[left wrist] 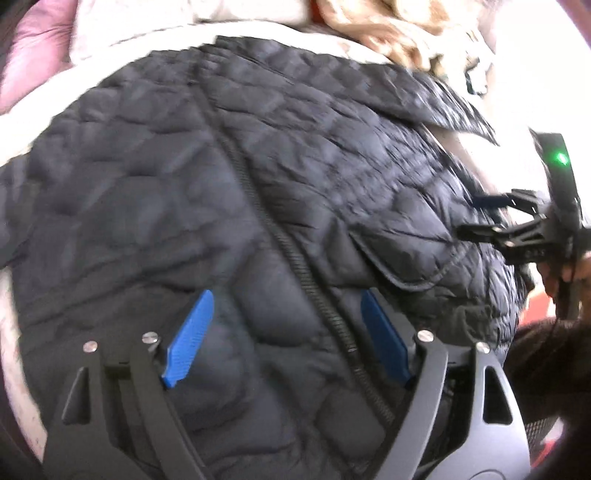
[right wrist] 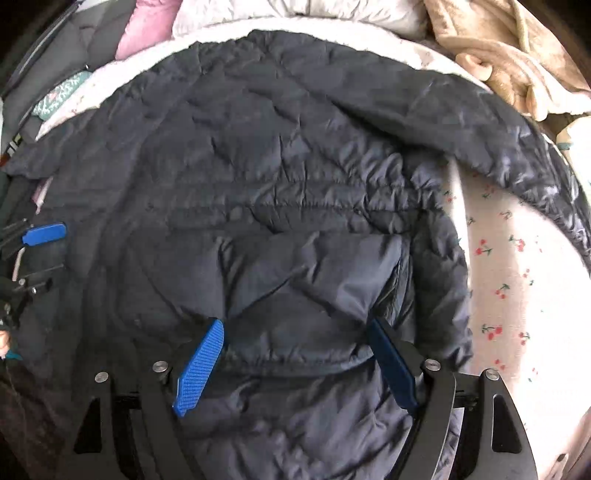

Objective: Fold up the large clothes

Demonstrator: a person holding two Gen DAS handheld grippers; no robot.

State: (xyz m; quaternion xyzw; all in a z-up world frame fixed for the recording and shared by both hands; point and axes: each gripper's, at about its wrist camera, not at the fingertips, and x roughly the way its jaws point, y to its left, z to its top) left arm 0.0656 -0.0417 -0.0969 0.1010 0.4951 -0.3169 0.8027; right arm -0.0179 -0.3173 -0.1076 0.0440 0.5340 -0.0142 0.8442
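Note:
A large dark navy quilted jacket (left wrist: 229,192) lies spread on a bed, zipper running down its middle. It also fills the right wrist view (right wrist: 266,177), with one sleeve (right wrist: 517,147) stretched to the right. My left gripper (left wrist: 286,295) is open, its blue pads apart just above the jacket near the zipper and a pocket flap. My right gripper (right wrist: 295,325) is open over the jacket's lower part, holding nothing. The right gripper also shows at the right edge of the left wrist view (left wrist: 480,218); the left gripper's blue pad (right wrist: 44,232) shows at the left edge of the right wrist view.
The bed sheet (right wrist: 509,280) is white with small cherry prints. A beige fleece blanket (right wrist: 509,48) is bunched at the back right. A pink pillow (right wrist: 147,29) and pale bedding lie at the back left.

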